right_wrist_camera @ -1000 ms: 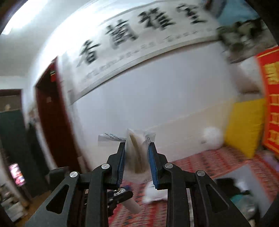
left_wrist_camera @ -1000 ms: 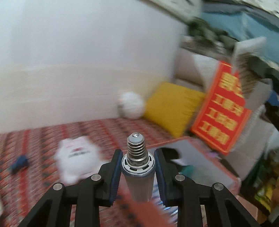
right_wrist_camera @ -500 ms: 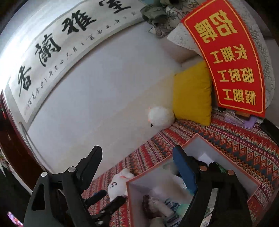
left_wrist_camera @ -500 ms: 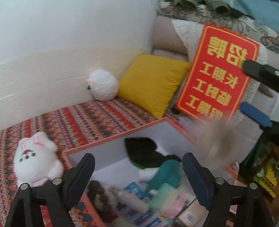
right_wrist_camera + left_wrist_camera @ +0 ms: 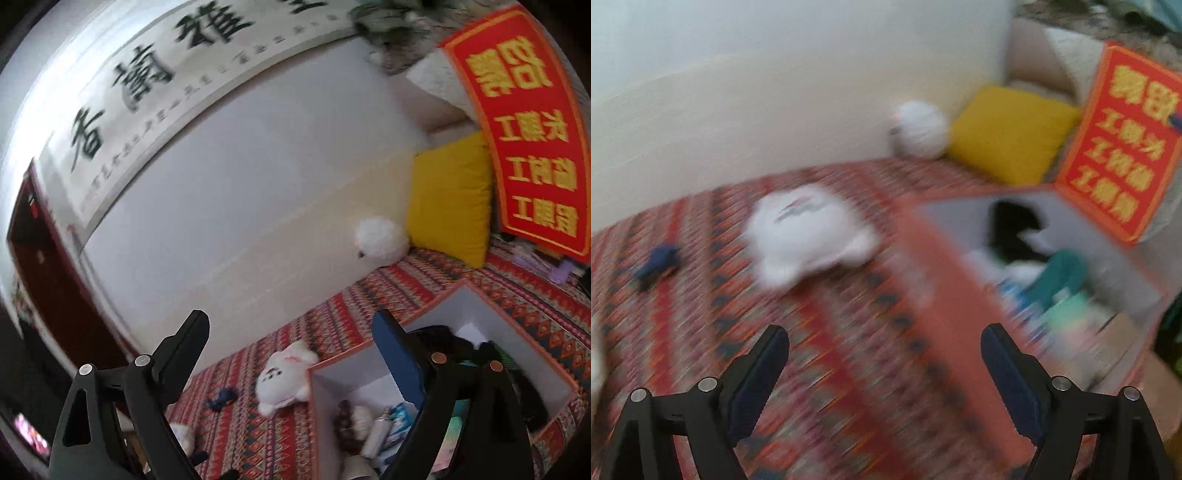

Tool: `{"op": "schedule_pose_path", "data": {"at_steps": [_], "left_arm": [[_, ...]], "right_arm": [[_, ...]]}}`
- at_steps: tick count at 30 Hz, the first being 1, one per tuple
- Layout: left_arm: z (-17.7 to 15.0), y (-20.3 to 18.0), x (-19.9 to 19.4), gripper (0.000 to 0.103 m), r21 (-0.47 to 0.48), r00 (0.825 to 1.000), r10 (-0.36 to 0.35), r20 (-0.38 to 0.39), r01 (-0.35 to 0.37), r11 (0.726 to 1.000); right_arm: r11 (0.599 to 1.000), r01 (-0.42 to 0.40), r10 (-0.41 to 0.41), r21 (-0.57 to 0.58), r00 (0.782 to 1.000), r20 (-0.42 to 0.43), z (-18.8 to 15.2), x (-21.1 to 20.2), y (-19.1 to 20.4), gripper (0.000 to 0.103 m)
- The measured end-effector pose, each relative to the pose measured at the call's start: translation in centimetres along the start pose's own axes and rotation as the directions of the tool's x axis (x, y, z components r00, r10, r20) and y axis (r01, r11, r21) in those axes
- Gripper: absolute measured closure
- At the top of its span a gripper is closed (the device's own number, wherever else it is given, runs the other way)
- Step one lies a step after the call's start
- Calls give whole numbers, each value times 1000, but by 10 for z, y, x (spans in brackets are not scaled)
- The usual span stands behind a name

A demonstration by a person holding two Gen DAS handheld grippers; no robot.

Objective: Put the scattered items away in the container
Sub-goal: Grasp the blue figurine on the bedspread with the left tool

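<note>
From the left wrist view, blurred throughout, the left gripper [image 5: 884,354] stands spread wide with nothing between its dark blue pads; it points over the red patterned woven cover [image 5: 827,369] of what looks like a bed or couch, so I judge it free to take something. Ahead of it the white plush cat toy [image 5: 809,236] lies on the cover just beside the orange-rimmed open box with grey-white inner walls [image 5: 945,295]; farther left, well apart, a small dark blue object [image 5: 657,262] lies alone, too smeared to name. The box holds a jumble: something black [image 5: 1012,225], something teal [image 5: 1060,273], paler packets I cannot make out.

From the right wrist view, the right gripper [image 5: 291,343] is likewise splayed and empty, poised above the box [image 5: 517,332], its right finger over the near wall. Inside lie a brown-and-white fuzzy item [image 5: 351,417] and small packets [image 5: 395,417]. The plush cat [image 5: 284,376] and the blue object [image 5: 221,397] rest outside it on the cover [image 5: 369,306]; a round white plush [image 5: 380,240] and a yellow square cushion [image 5: 450,199] lean at the wall, seemingly furnishings rather than clutter.
</note>
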State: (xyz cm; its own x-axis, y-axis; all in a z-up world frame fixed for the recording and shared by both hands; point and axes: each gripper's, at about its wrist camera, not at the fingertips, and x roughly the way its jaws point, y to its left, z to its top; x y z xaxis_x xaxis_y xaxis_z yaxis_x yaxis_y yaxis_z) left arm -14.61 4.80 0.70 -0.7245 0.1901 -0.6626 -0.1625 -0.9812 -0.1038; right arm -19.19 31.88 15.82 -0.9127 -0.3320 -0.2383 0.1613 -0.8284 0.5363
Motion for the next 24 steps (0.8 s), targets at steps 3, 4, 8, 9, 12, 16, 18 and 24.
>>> {"op": "schedule_pose_path", "data": {"at_steps": [3,4,8,9,12,16,18,24], "left_arm": [[-30,37,-7,14,-19,997,70,-21,-70,997],[-40,50,-10,14,-25,995,93,-28,-94,995],[-66,107,-21,14,-62,973,229,-31,-230,971],[-69,122,-23,14,-93,971,238,-32,-240,966],[-74,157,-26,14,-158,968,250,-20,-250,955],[-66,179,-15,14,-174,968,252,-16,-250,952],[-53,187,-6,14,-164,970,243,-14,-242,956],[37,206,57,14,16,957,284,-66,-283,959]], "right_arm": [[996,-63,58,-66,996,-73,-17,23,31,9],[993,-91,82,-81,991,-110,-25,33,43,9],[974,-209,175,-91,941,-289,-77,86,88,8],[970,-231,194,-79,924,-329,-91,98,95,8],[955,-293,240,-46,854,-462,-143,139,119,8],[950,-189,45,-248,869,-494,-181,180,139,8],[927,-137,-57,-349,869,-492,-199,200,149,8],[896,-106,-146,-431,846,-512,-221,254,159,8]]}}
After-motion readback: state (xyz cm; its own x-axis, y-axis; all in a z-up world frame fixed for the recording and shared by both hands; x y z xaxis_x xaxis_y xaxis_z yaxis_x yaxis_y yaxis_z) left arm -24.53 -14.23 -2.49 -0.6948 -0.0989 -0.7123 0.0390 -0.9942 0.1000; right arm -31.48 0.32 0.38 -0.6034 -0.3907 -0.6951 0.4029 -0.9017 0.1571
